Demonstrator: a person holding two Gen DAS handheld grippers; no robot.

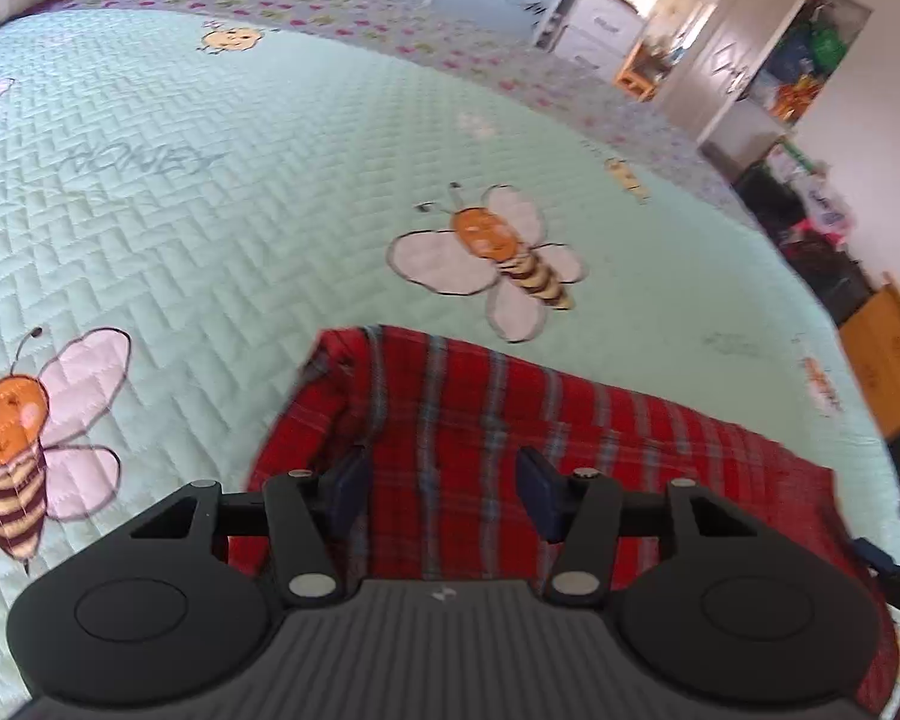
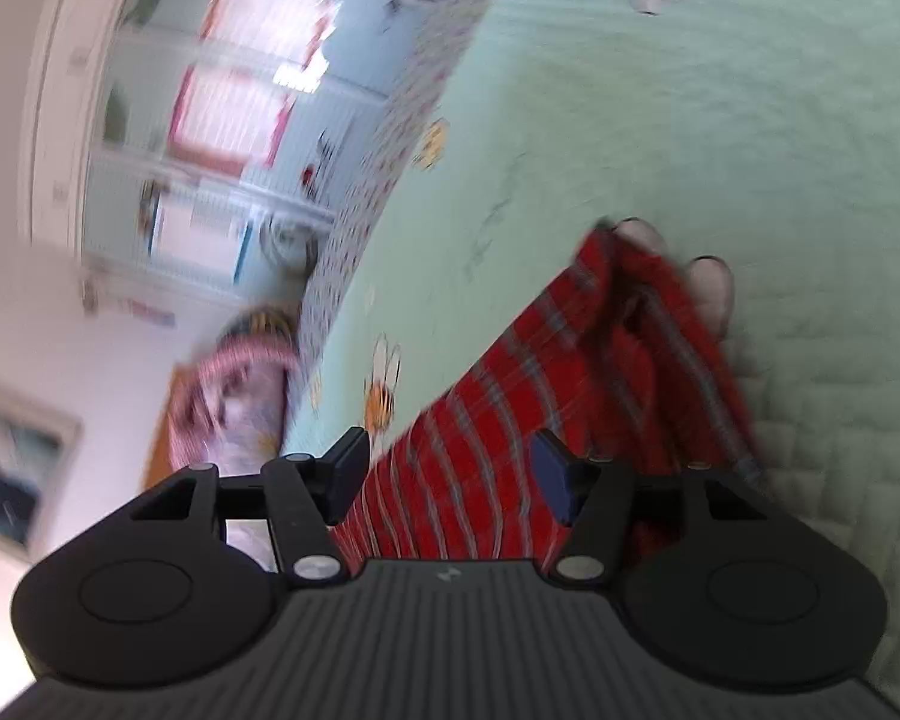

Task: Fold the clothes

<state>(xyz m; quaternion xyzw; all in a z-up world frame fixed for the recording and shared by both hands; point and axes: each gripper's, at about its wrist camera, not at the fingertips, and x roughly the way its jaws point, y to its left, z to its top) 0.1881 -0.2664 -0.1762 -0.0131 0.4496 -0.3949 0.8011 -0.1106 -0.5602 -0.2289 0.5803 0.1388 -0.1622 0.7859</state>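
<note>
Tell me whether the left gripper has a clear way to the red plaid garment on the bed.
Probably yes. The left gripper is open right above the red plaid garment, which lies on the green bee quilt. Nothing stands between them.

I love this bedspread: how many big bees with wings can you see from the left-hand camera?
2: one bee just beyond the red plaid cloth, one bee at the left edge. Smaller, blurrier ones lie farther away; the cloth may hide others.

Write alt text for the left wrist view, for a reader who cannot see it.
The left gripper, jaws apart, hovers over a red plaid garment lying partly folded on a mint green quilt printed with cartoon bees. Cluttered shelves line the room's far wall.
</note>
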